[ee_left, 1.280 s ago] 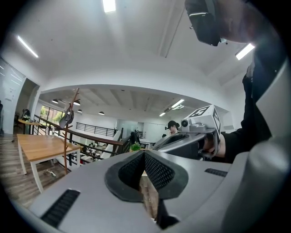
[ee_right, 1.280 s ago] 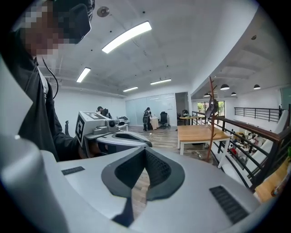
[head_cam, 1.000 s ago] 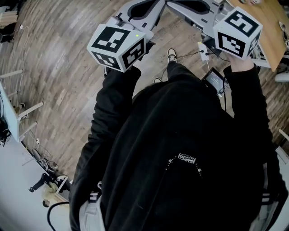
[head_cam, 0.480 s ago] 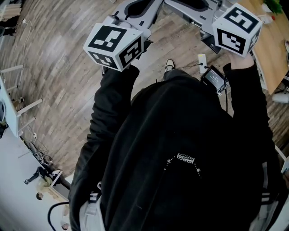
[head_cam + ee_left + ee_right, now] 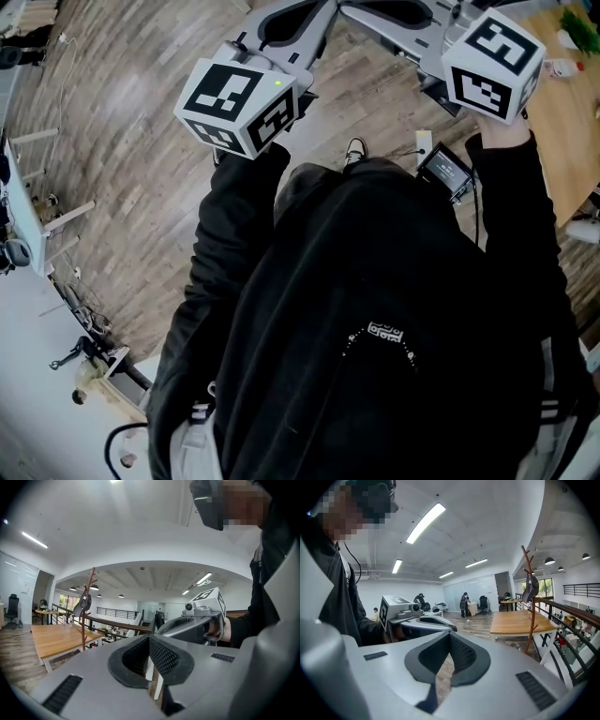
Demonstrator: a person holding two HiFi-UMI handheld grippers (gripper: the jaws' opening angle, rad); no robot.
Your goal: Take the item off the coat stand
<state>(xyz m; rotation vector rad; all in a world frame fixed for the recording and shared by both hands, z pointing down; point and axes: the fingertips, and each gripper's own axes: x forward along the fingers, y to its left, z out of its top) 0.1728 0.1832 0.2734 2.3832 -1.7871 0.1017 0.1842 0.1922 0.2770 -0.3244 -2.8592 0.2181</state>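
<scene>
A brown wooden coat stand [image 5: 86,613] rises beside a wooden table, some way off at the left of the left gripper view. A grey item [image 5: 84,603] hangs from its branches. In the right gripper view the coat stand [image 5: 530,606] and the hanging grey item [image 5: 529,590] are at the right. My left gripper [image 5: 149,642] is shut and empty. My right gripper [image 5: 450,641] is also shut with nothing in it. Both are held up side by side at chest height, far from the stand; their marker cubes [image 5: 239,101] [image 5: 493,66] show in the head view.
A wooden table [image 5: 519,620] stands in front of the coat stand. A dark railing [image 5: 572,620] runs along the right. People stand by desks [image 5: 465,603] at the far end of the room. Wood plank floor [image 5: 122,141] lies underfoot, with a white table's legs [image 5: 56,230] at the left.
The floor and the table at the top right have slid across the head view as the person moved. Both grippers stayed raised and shut.
</scene>
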